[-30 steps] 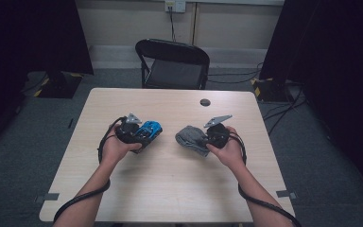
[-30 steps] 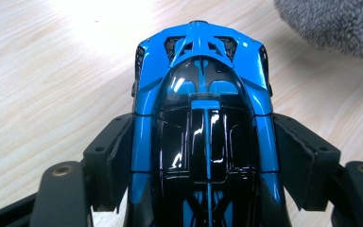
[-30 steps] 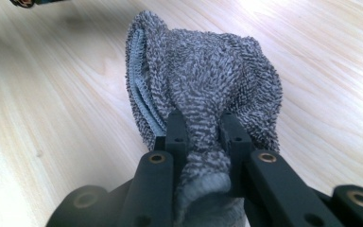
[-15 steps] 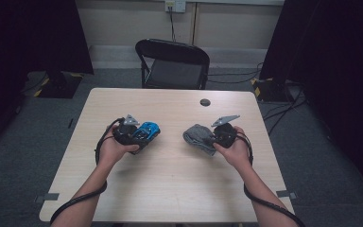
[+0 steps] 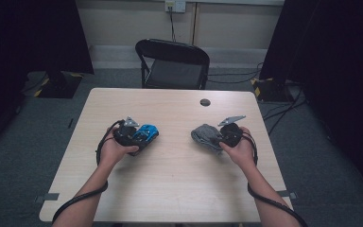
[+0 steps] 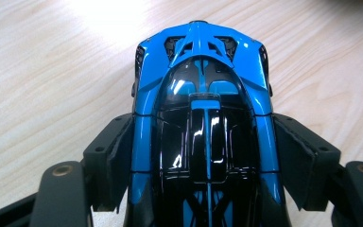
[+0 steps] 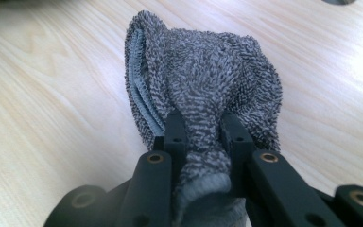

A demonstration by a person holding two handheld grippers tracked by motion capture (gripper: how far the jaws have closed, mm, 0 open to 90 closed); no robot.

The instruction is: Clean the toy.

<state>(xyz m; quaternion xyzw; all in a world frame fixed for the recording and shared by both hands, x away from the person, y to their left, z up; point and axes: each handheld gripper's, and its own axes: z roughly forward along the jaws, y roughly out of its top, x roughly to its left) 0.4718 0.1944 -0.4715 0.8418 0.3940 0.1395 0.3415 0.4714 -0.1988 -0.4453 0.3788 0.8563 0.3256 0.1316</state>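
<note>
Pale wood-grain table (image 5: 179, 189) with a black folding chair (image 5: 175, 64) at its 12 o'clock edge. Left gripper (image 6: 203, 156) clamps a blue-and-black toy car (image 6: 203, 118) by its flanks — car at 9 o'clock of table centre, apparently resting on the surface. Right gripper (image 7: 203, 137) pinches a bunched grey towel (image 7: 208, 80) at 3 o'clock — jaws nearly closed on the fabric.

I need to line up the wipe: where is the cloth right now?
In the high view the grey cloth is right of centre on the table, pinched in the right gripper, apart from the blue car to its left.
</note>
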